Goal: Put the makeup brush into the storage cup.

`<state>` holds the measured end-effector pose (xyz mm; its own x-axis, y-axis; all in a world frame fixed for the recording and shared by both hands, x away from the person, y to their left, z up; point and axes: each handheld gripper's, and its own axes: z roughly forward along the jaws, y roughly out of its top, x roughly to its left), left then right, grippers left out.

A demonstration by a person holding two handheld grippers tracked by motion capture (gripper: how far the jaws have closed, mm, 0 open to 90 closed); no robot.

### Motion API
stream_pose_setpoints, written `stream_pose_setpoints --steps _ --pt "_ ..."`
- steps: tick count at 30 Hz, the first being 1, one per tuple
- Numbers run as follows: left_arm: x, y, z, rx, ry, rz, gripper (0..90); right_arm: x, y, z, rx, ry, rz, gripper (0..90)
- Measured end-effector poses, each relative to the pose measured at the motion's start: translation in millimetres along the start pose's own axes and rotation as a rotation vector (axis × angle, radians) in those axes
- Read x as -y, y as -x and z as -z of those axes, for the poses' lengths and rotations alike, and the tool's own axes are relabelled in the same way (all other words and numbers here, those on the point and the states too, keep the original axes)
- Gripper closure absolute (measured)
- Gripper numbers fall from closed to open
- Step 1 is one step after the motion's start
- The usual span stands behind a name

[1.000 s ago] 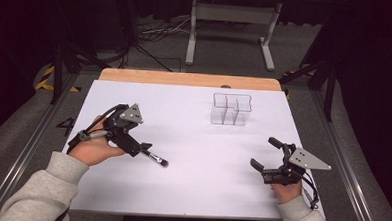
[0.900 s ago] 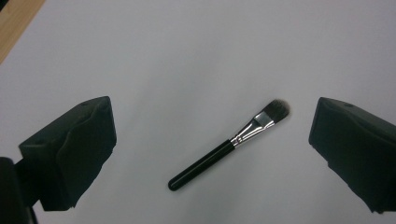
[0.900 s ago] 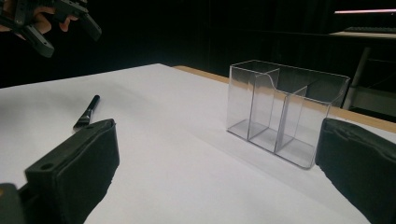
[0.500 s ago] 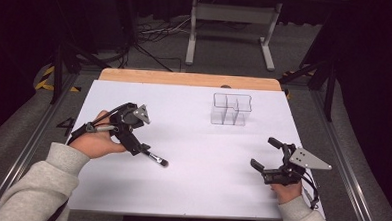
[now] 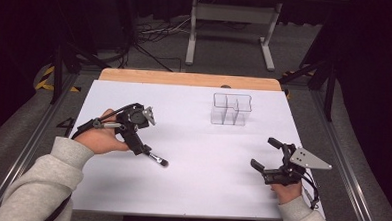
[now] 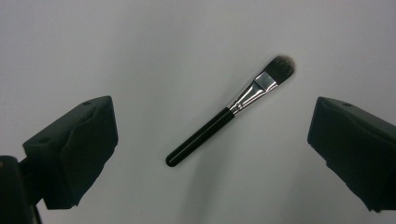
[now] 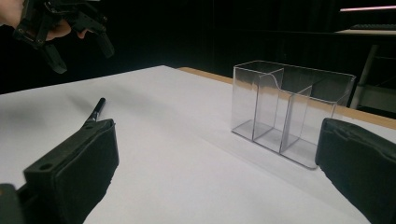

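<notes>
Hovering above the makeup brush [image 6: 232, 111] with jaws spread wide: left gripper [image 5: 142, 134], tilted down, touching nothing. Brush lying flat on the white table [image 5: 192, 140], apart from both jaws, bristles pointing away from the left hand [image 5: 100, 139]. Right gripper [image 5: 272, 161] low near the table's right side, jaws also wide, empty. Clear organizer [image 5: 231, 110] well apart, farther back.

Glossy black brush [image 6: 219, 123] handle, shiny metal ferrule, soft bristles; clear smooth plastic organizer [image 5: 231, 109]; matt white table [image 5: 190, 190].
</notes>
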<state>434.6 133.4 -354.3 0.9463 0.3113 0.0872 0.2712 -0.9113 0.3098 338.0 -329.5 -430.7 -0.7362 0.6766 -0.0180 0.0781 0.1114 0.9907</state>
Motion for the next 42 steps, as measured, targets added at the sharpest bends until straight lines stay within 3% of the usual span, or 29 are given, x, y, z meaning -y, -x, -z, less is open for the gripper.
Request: stream_pose_setpoints --steps 25,36,42 --pt "10.1 -7.8 -40.8 0.061 -0.056 0.020 4.6 -1.9 -0.7 1.6 -0.006 0.018 0.002 0.0" --pt "9.1 -4.1 -54.8 0.053 -0.097 -0.011 6.5 -2.6 -1.1 2.2 -0.008 0.021 0.009 0.0" --pt "9.9 -5.3 -61.5 0.054 -0.108 0.011 8.9 -2.9 -0.5 3.0 -0.014 0.031 0.007 0.0"
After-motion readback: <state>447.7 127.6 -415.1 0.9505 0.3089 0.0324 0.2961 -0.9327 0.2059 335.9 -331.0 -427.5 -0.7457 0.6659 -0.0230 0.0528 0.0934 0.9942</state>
